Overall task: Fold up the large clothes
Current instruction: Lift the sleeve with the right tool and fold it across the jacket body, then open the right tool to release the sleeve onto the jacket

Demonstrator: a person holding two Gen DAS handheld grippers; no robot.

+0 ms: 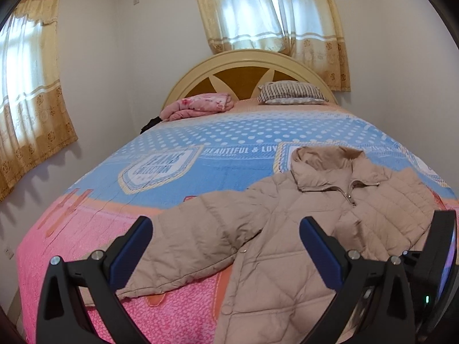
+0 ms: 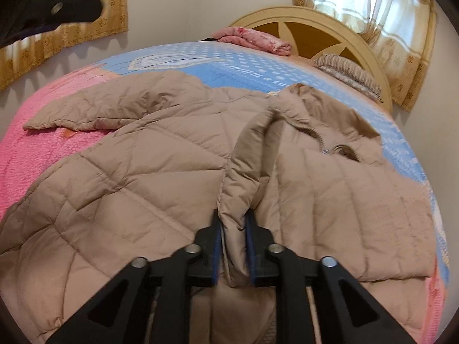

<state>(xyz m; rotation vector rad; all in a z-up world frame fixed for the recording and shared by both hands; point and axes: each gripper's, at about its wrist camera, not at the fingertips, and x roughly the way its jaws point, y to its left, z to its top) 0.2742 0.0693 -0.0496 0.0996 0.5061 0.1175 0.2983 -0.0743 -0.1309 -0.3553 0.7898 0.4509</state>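
Beige puffer jacket spread near bed foot edge. R gripper clamped on sleeve; L gripper wide, empty. Soft, bulky, prob slick; best gripped at cuffs/hem.

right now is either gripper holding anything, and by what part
The right gripper is shut on the jacket's sleeve cuff. The left gripper is open, holding nothing.
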